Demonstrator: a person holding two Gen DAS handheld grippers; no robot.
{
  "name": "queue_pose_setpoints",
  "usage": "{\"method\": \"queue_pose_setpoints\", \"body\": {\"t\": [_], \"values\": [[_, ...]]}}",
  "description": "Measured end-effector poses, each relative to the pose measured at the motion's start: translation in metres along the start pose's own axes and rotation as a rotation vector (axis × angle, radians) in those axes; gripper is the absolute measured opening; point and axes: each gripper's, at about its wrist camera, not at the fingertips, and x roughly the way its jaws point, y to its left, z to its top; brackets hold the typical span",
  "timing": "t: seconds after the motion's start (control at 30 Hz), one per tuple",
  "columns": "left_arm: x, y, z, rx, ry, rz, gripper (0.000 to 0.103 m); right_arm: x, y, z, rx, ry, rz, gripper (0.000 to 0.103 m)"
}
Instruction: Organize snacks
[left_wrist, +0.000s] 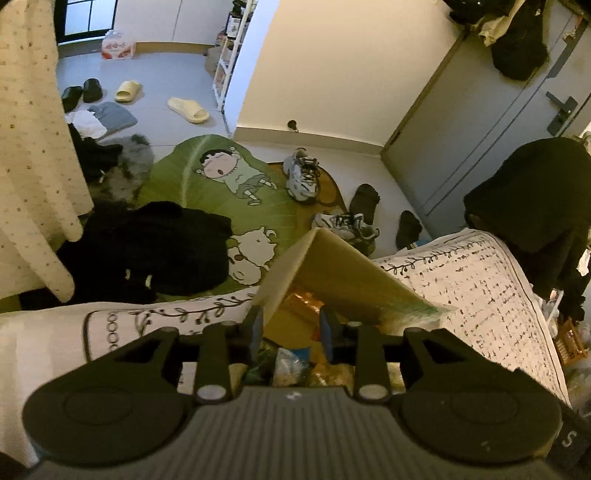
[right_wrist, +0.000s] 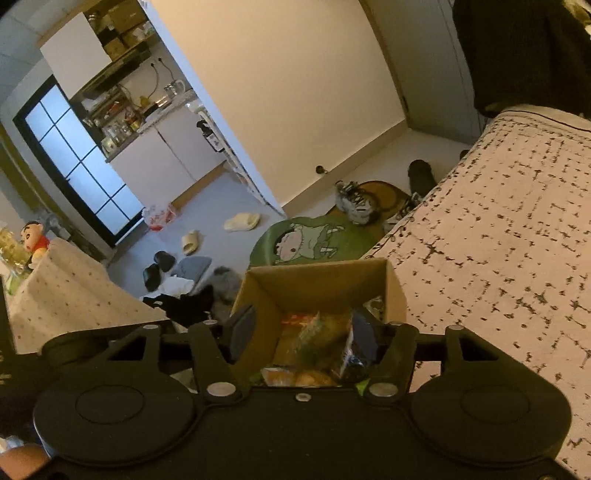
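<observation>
We are holding the left gripper (left_wrist: 291, 332) open, jaws spread over the cardboard box (left_wrist: 343, 273), gripping nothing. The box is sitting on the bed (left_wrist: 480, 280) at the edge, snack packets (left_wrist: 291, 363) lying inside it. At 10 o'clock in the left view, a green cartoon rug (left_wrist: 221, 184) is covering the floor. We are holding the right gripper (right_wrist: 306, 332) open over the same box (right_wrist: 317, 284), its snack packets (right_wrist: 314, 343) directly beneath; bed (right_wrist: 498, 240) spreading toward 2 o'clock.
</observation>
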Motion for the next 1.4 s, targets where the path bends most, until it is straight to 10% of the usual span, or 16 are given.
{"method": "queue_pose_setpoints", "body": {"t": [0.73, 1.1, 1.4], "values": [[-0.068, 0.009, -0.009, 0.090, -0.036, 0.001, 0.080, -0.055, 0.029, -0.016, -0.157, 0.007, -0.184, 0.080], [-0.099, 0.007, -0.023, 0.172, -0.026, -0.054, 0.090, -0.095, 0.041, -0.029, -0.224, -0.040, -0.281, 0.103], [-0.123, 0.006, -0.043, 0.272, -0.044, -0.096, 0.097, -0.128, 0.027, -0.050, -0.148, -0.080, -0.344, 0.103]]}}
